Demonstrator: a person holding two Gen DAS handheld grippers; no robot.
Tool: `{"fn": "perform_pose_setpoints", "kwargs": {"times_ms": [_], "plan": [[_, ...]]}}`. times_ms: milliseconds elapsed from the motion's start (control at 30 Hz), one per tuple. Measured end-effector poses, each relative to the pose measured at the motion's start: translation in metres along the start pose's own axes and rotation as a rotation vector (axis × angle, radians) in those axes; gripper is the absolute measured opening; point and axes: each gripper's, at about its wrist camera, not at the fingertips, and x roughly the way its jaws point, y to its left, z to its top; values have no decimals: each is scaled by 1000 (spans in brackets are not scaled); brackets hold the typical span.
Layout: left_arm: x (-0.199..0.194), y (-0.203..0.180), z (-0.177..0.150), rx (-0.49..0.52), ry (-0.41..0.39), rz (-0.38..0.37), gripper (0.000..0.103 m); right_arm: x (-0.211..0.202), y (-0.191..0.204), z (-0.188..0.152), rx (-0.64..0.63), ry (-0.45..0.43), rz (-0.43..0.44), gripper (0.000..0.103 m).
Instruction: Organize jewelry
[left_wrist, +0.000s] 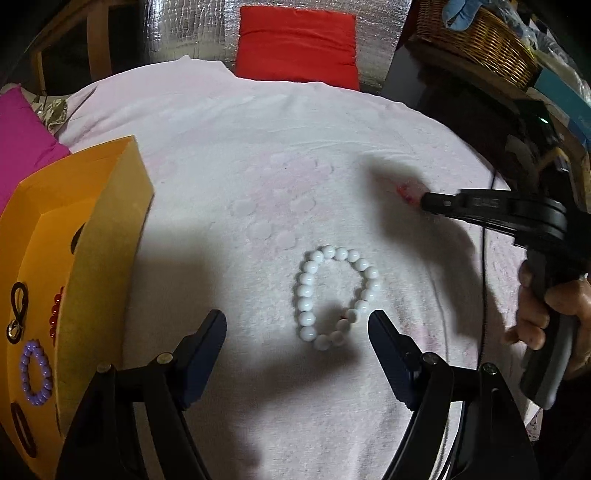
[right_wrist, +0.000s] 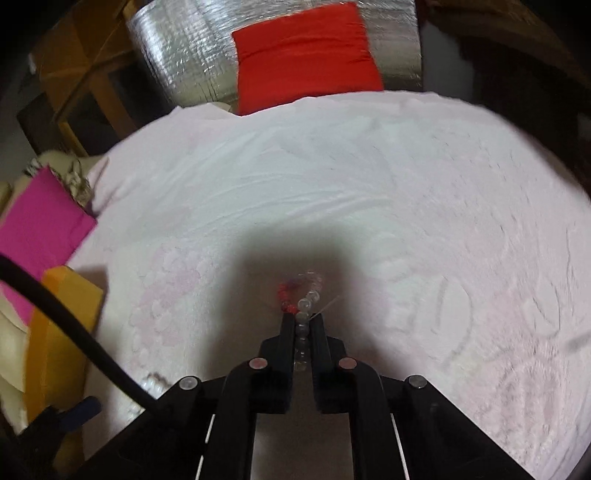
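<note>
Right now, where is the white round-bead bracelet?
In the left wrist view, the white round-bead bracelet lies on the pink towel, between the open left tongs.

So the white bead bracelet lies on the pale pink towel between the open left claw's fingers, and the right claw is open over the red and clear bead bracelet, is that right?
Not quite: the right claw is shut on the red and clear bead bracelet, as the right wrist view shows. The white bead bracelet does lie on the pale pink towel ahead of the open left claw.

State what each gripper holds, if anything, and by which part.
The right gripper pinches a clear-and-red bead bracelet by its clear-bead side. The left gripper is open and empty, above the white bead bracelet.
</note>
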Motion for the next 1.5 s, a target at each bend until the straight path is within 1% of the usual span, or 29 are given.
{"fn": "perform_pose_setpoints", "kwargs": {"times_ms": [100, 200, 300, 400, 467, 533, 600, 733, 800, 833, 967, 1100, 1167, 1267, 1433, 1500], "plan": [[-1, -8, 0, 22, -6, -7, 80, -19, -19, -2, 41, -7, 43, 9], [4, -15, 0, 32, 6, -9, 80, -37, -33, -7, 81, -16, 96, 9], [8, -20, 1, 25, 17, -8, 80, -44, -44, -10, 110, -12, 147, 9], [15, -25, 4, 27, 26, -21, 80, -45, -46, -10, 91, -13, 127, 9], [19, -28, 4, 40, 22, -26, 80, -46, -52, -10, 110, -7, 137, 9], [22, -31, 4, 59, 19, -23, 66, -47, -55, -10, 134, -3, 161, 9], [23, -28, 6, 58, 4, -9, 44, -49, -55, -11, 135, -5, 162, 9], [25, -23, 9, 18, -10, -33, 31, -47, -57, -13, 142, 4, 160, 9], [25, -24, 9, 18, -18, -32, 20, -47, -59, -14, 151, 8, 164, 9], [25, -24, 9, 22, -20, -32, 20, -47, -60, -15, 152, 7, 165, 9], [21, -31, 8, 36, -36, -63, 10, -47, -57, -15, 148, 6, 173, 9], [15, -37, 7, 52, -52, -102, 10, -45, -56, -17, 140, 11, 167, 9], [14, -39, 7, 62, -49, -106, 10, -42, -56, -17, 141, 23, 167, 9], [12, -37, 6, 51, -51, -108, 10, -38, -56, -18, 143, 34, 164, 9], [-2, -37, 8, 50, -87, -124, 10, -37, -53, -18, 135, 34, 165, 9], [-6, -38, 9, 50, -100, -124, 10, -41, -51, -18, 130, 19, 181, 9]]}}
